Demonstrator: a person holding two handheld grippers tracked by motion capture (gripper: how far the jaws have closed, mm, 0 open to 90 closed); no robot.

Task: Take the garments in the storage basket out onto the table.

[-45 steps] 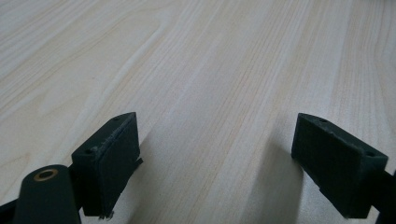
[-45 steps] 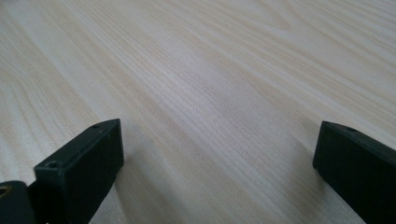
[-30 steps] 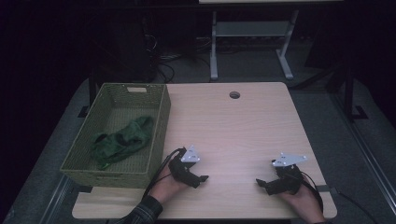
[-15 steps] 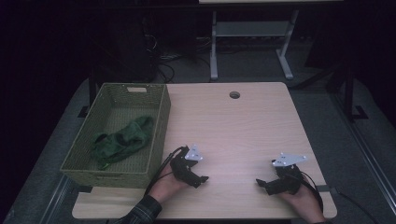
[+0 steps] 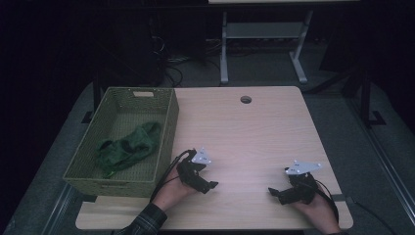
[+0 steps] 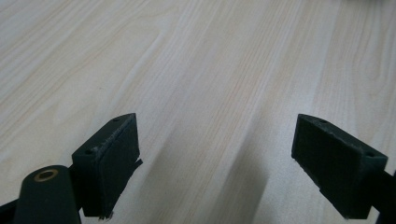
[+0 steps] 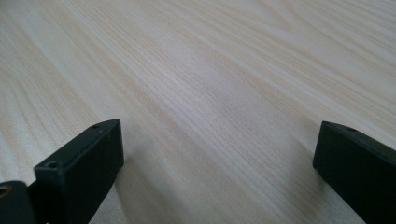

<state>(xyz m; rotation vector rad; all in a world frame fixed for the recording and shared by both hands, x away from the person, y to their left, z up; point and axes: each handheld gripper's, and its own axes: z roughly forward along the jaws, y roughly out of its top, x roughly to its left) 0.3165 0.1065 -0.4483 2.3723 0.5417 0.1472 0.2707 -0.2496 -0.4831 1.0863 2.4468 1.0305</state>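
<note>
Green cloth [image 5: 128, 148] lies crumpled in the wicker basket [image 5: 165, 128]. My left gripper [image 5: 205, 185] and right gripper [image 5: 276, 192] rest wide and empty on the table [image 5: 254, 132]. By my judgement nothing is begun; next, my left must reach into the basket.

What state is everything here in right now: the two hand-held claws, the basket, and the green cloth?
Left gripper: open, holding nothing, low over the table.
Right gripper: open, holding nothing, low over the table.
Basket: upright on the table's left side.
Green cloth: crumpled, lying inside the basket.
</note>
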